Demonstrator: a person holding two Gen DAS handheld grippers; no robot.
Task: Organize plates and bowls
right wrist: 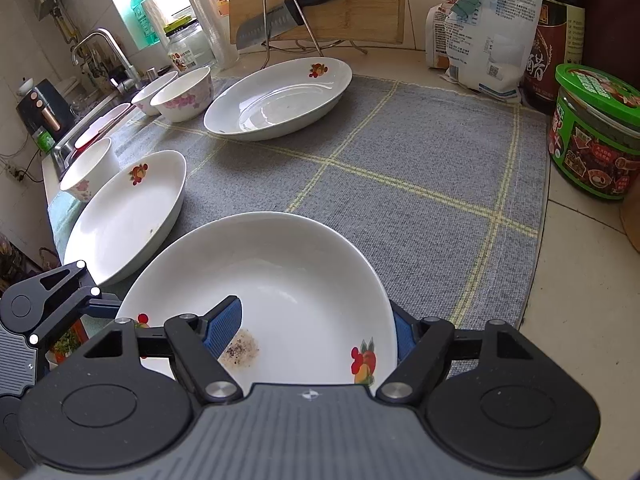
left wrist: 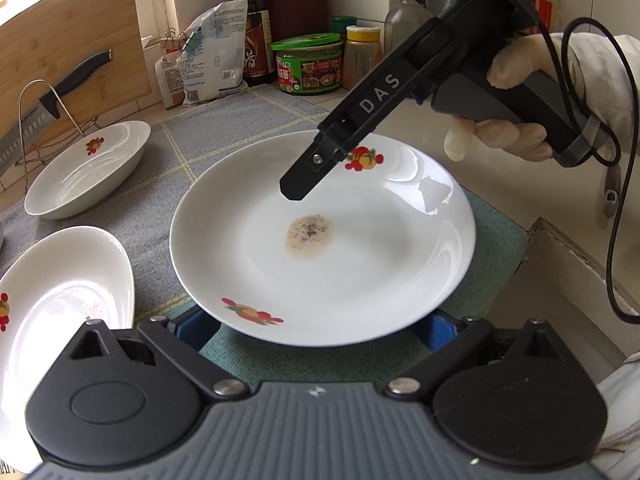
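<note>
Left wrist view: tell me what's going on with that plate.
A person with a gripper in each hand is sorting dishes on a grey mat. The right gripper is shut across the rim of the stained round plate, one finger inside, one outside. The left gripper is open at the plate's near edge. Two oval dishes lie beyond.

The widest open stretch is the grey cloth mat with yellow grid lines [right wrist: 404,168], bare across its middle and right side. Along its left edge two white oval dishes with fruit motifs [right wrist: 128,212] [right wrist: 280,96] and three flowered white bowls [right wrist: 184,94] crowd the way toward the sink. At the back, a wooden cutting board [right wrist: 320,0] and a knife on a wire rack [right wrist: 296,12] block reach. On the right a green-lidded jar [right wrist: 596,132], a dark sauce bottle [right wrist: 556,40] and white clipped bags [right wrist: 488,32] close off the corner.
</note>
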